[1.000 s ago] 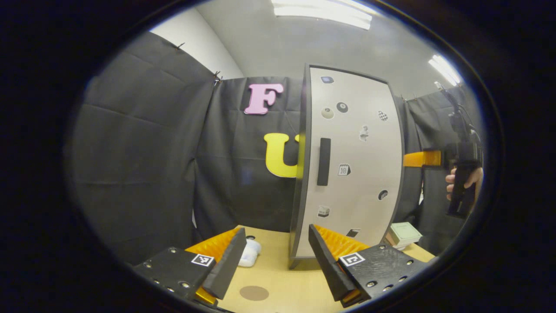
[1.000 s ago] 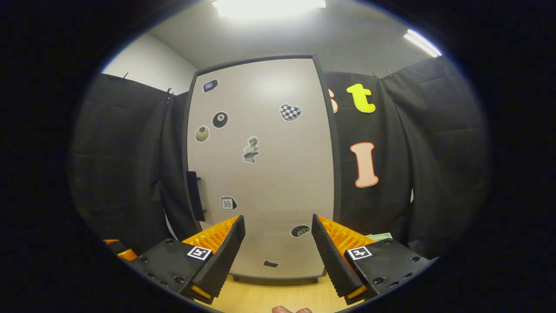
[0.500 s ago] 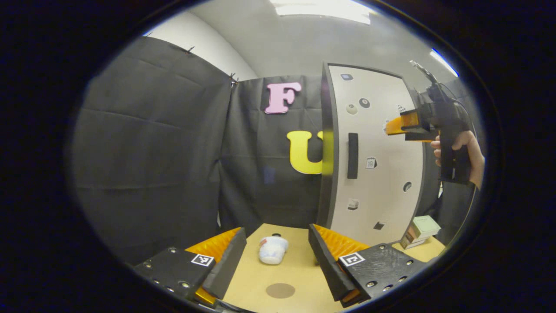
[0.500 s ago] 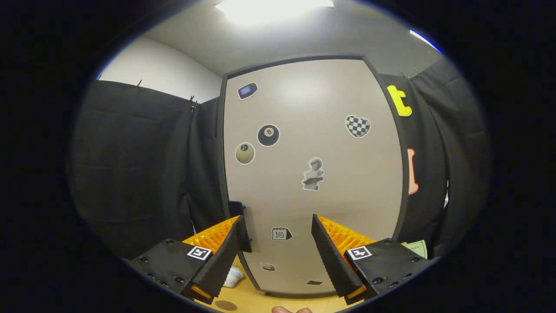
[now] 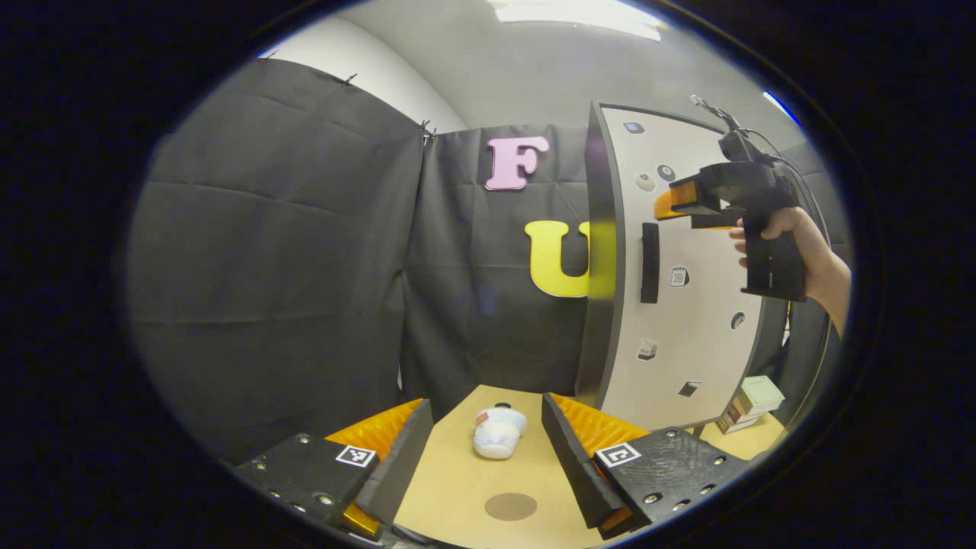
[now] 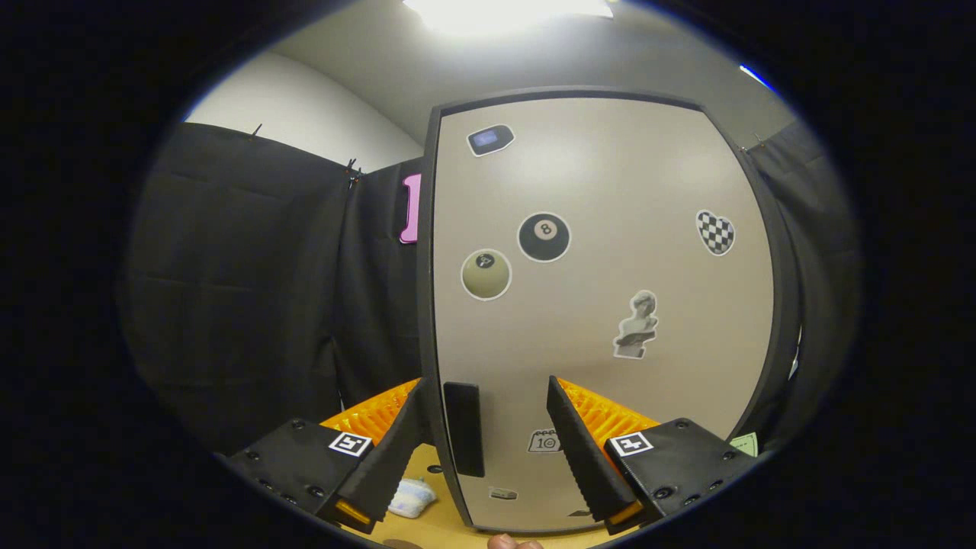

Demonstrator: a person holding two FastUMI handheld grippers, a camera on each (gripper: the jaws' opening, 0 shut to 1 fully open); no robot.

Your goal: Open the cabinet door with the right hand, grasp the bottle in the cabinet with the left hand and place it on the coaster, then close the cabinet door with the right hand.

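**Desk:** What is the right gripper (image 6: 484,446) doing in the booth?

**Photographer:** It is hovering with its fingers spread wide and nothing between them, facing the closed cabinet door (image 6: 602,320). The door's dark vertical handle (image 6: 463,428) is sitting just ahead of the gap, nearer the left finger. In the left gripper view, a hand (image 5: 793,240) is holding that same gripper up beside the door's upper part, above the handle (image 5: 650,262).

**Desk:** And the left gripper (image 5: 486,454)?

**Photographer:** Its fingers are likewise standing apart, released, gripping nothing, low over the wooden tabletop (image 5: 465,488).

**Desk:** Where is the bottle?

**Photographer:** A small white bottle (image 5: 497,431) is lying on its side on the tabletop, just ahead of the left gripper's open fingers, left of the cabinet's bottom corner. In the right gripper view it is peeking out (image 6: 412,497) beside the left finger.

**Desk:** The coaster?

**Photographer:** The round brown coaster (image 5: 511,505) is lying flat between the left gripper's fingers, nearer the camera than the bottle and apart from it.

**Desk:** Anything else?

**Photographer:** Small boxes (image 5: 751,402) are stacked on the tabletop beyond the left gripper's right finger, beside the cabinet, whose door is carrying several stickers (image 6: 544,237).
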